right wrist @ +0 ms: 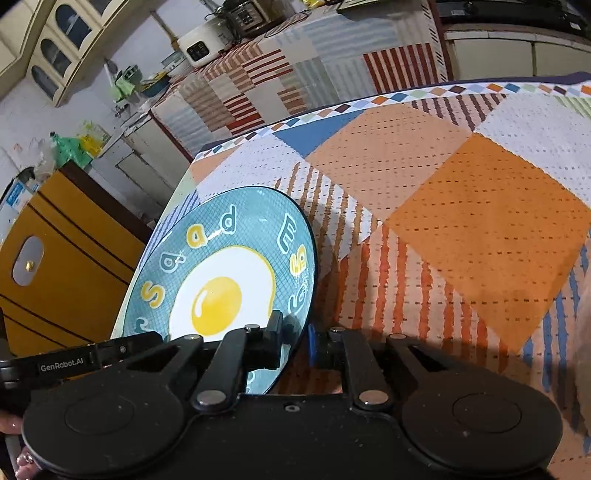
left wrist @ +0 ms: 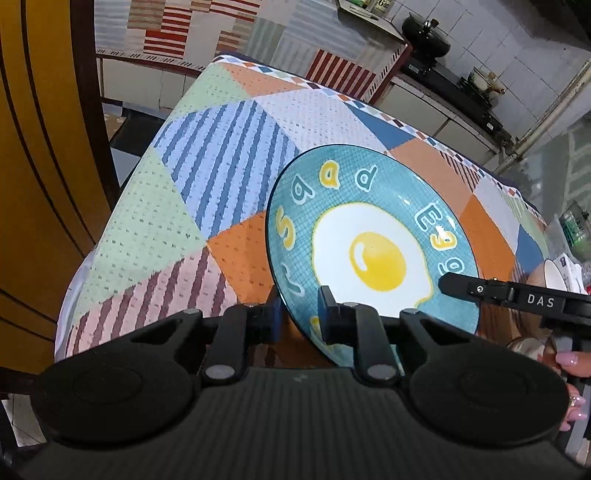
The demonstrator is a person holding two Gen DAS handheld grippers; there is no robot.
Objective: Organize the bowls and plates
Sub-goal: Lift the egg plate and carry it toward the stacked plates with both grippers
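Observation:
A teal plate (left wrist: 369, 229) with a fried-egg picture and letters is held tilted above the patchwork tablecloth (left wrist: 177, 206). My left gripper (left wrist: 300, 314) is shut on the plate's near rim, one blue pad on each face. My right gripper (right wrist: 295, 341) is shut on the plate (right wrist: 229, 273) at its near right rim. The right gripper's finger (left wrist: 465, 286) shows over the plate's right side in the left wrist view. The left gripper's body (right wrist: 74, 363) shows at the lower left in the right wrist view.
A white bowl (left wrist: 554, 275) and other dishes sit at the table's right edge. A yellow cabinet (left wrist: 40, 177) stands left of the table. A counter with a black pot (left wrist: 424, 35) runs behind. The tablecloth (right wrist: 461, 206) spreads to the right.

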